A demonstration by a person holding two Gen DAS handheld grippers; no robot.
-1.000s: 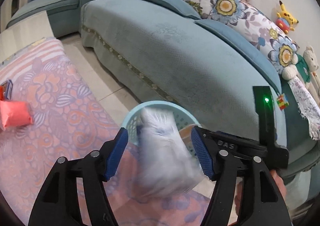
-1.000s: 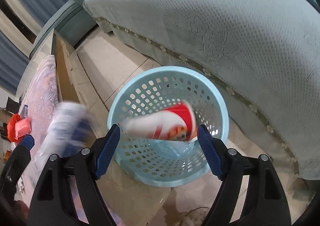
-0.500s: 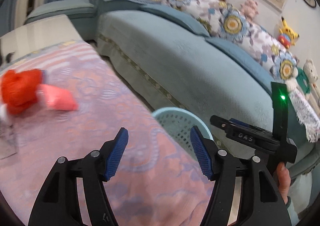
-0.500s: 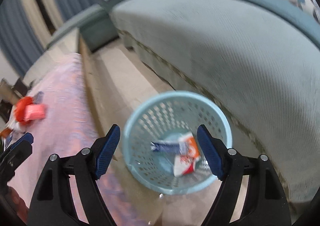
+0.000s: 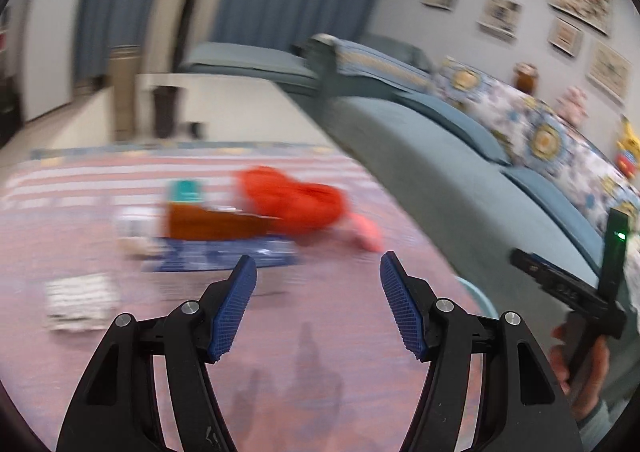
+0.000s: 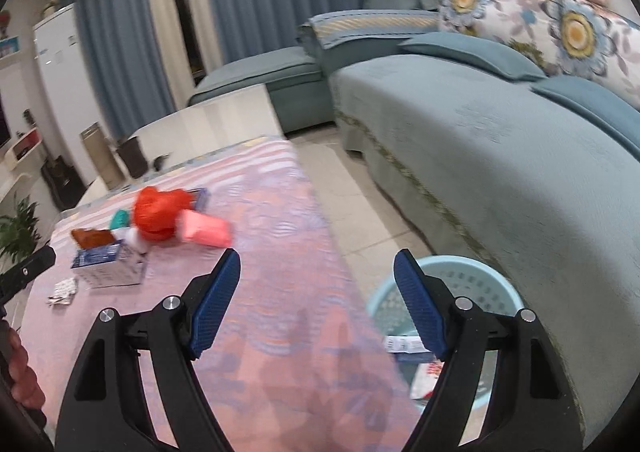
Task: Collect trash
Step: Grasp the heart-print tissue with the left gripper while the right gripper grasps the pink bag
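Trash lies on a pink patterned table cover (image 6: 280,284): a red crumpled bag (image 6: 158,212), a pink packet (image 6: 206,228), a blue-and-white box (image 6: 106,266), a brown wrapper (image 6: 92,237), a teal item (image 6: 119,219) and a small striped wrapper (image 6: 62,289). The light-blue basket (image 6: 476,272) stands on the floor by the sofa, with white and red wrappers (image 6: 424,372) inside. My left gripper (image 5: 316,300) is open and empty above the cover, short of the red bag (image 5: 294,204). My right gripper (image 6: 318,300) is open and empty between table and basket.
A teal sofa (image 6: 500,156) with floral cushions runs along the right. Tiled floor (image 6: 360,204) lies between sofa and table. Blue curtains, a white fridge (image 6: 60,92) and a small bin (image 6: 134,156) stand beyond the table. The right gripper's body shows in the left wrist view (image 5: 568,288).
Both grippers dropped their trash into the basket, then swung up and left towards the table. The white bag and the red-white wrapper left the jaws; both views now face the table pile.
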